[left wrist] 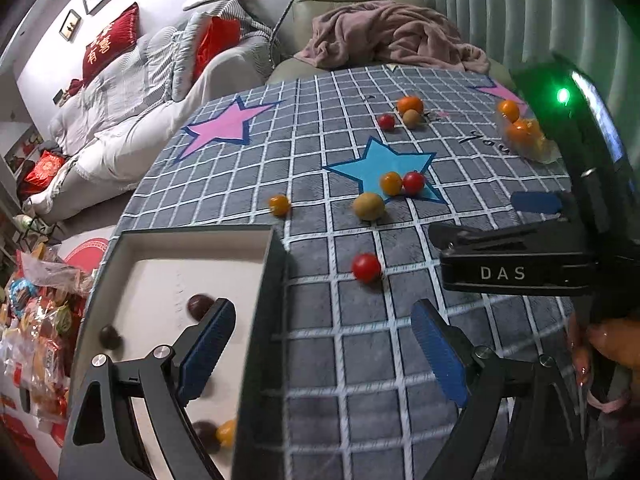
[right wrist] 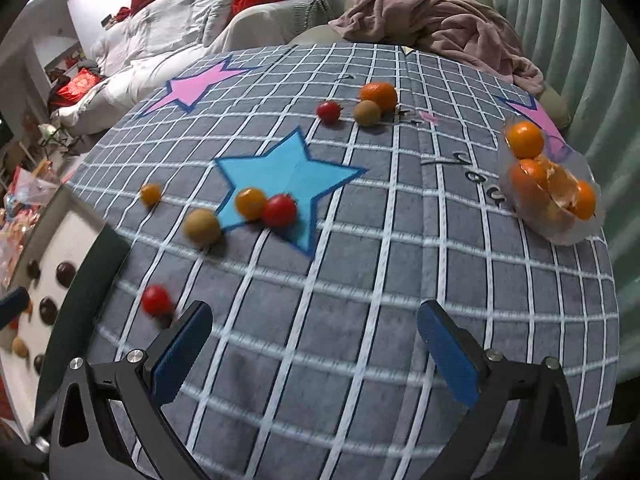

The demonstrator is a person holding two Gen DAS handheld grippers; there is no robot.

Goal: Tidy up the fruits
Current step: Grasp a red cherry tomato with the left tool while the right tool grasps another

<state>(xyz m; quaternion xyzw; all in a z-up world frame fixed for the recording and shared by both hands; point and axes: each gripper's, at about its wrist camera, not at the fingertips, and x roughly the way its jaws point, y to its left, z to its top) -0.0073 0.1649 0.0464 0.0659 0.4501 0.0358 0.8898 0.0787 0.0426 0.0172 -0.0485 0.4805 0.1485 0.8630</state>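
The desk (right wrist: 360, 320) wears a matt, napped cloth, grey with a white grid and flat printed stars. The tomatoes (right wrist: 280, 210) are smooth and glossy; the oranges (right wrist: 525, 140) show a finely pebbled, satin peel and sit in clear, shiny plastic (right wrist: 560, 232). The box (left wrist: 192, 280) looks like matt card, pale inside (dark outside). Each gripper, left (left wrist: 322, 346) and right (right wrist: 314, 354), is matt black with bright metal screws and ribbed blue rubbery pads (right wrist: 182, 356). The blanket (right wrist: 432, 16) is soft fleece.
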